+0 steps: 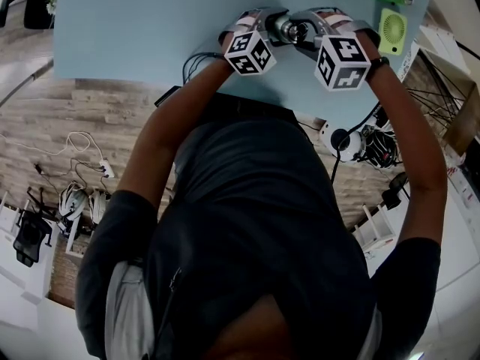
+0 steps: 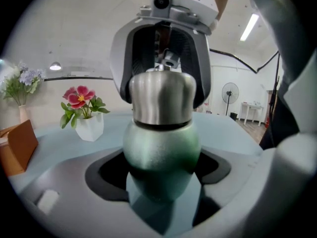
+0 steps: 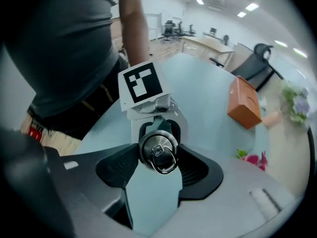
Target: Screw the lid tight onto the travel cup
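Our left tongs (image 2: 161, 192) are clamped round the matte green travel cup (image 2: 161, 150). Right tongs (image 3: 157, 166) — gripping its ring-topped steel lid (image 3: 158, 151).

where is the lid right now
The lid sits on the travel cup at top centre of the head view, clamped by the right tool while the left tool holds the cup.
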A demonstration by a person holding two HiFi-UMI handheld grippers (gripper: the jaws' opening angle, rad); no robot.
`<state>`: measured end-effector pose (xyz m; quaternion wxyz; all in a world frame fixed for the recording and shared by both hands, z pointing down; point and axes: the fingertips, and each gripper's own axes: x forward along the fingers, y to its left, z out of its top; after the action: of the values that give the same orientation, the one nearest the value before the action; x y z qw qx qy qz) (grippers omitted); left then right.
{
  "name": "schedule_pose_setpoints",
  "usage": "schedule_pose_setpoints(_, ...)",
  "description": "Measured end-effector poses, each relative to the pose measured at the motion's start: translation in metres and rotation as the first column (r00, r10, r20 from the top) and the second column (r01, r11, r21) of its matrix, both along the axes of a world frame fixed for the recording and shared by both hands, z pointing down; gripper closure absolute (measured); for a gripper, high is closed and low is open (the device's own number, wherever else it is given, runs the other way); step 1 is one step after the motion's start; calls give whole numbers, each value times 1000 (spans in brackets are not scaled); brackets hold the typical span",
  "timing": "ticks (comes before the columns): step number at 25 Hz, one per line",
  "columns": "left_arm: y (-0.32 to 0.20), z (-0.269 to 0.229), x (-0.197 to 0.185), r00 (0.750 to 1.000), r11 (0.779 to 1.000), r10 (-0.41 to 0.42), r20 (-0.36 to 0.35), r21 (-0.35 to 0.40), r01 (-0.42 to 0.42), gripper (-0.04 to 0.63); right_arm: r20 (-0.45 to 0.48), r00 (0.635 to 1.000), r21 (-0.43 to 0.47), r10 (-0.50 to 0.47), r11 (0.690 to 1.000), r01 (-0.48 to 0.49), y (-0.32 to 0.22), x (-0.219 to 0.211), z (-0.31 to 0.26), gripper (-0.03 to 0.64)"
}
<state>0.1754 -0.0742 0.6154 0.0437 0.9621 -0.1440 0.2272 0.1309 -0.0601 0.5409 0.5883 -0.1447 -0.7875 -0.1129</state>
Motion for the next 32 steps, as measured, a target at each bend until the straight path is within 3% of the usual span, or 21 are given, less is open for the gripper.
schedule_pose_setpoints(2,0,1,-1,1000,1000,-4,-7,-8,4,176,48,974,-28,221,975,-220,-3,-2,2,368)
schedule_pose_setpoints(3,-1,1,-1,1000,1000,-7,-11,-13,6,176,81,932,-44,353,936,-350,-5,-2,2,368)
schedule_pose_setpoints(4,-1,0,-1,1000,1000,-9,-12,-16,9,176,117,866,-59,486,874,-483,-8,-3,1,368)
schedule_pose_setpoints(6,-1,0,0,1000,1000,-9,-4,-9,9,176,191,681,-73,707,702,-709,-12,-1,-3,368)
schedule_pose_setpoints(8,1,1,1,1000,1000,-8,11,7,8,176,256,495,-76,830,528,-846,-14,2,-6,371)
schedule_pose_setpoints(9,1,2,1,1000,1000,-8,14,10,8,176,280,423,-79,862,460,-884,-15,3,-7,374)
schedule_pose_setpoints(10,1,2,1,1000,1000,-8,14,11,8,176,297,369,-81,881,408,-909,-15,3,-7,374)
schedule_pose_setpoints(12,2,2,0,1000,1000,-9,12,8,9,176,312,313,-80,897,354,-932,-15,3,-7,374)
schedule_pose_setpoints(14,3,2,-1,1000,1000,-10,12,7,10,176,316,303,-79,899,343,-936,-15,3,-7,374)
schedule_pose_setpoints(28,2,3,0,1000,1000,-11,11,5,11,176,306,322,-74,896,359,-930,-14,3,-6,374)
schedule_pose_setpoints(30,2,3,1,1000,1000,-12,11,4,12,176,268,351,-78,897,384,-920,-13,4,-4,373)
schedule_pose_setpoints(31,3,4,1,1000,1000,-11,11,4,11,176,237,388,-81,890,417,-905,-12,5,-5,374)
schedule_pose_setpoints(32,3,3,1,1000,1000,-10,11,4,10,176,205,446,-83,871,469,-879,-11,4,-6,373)
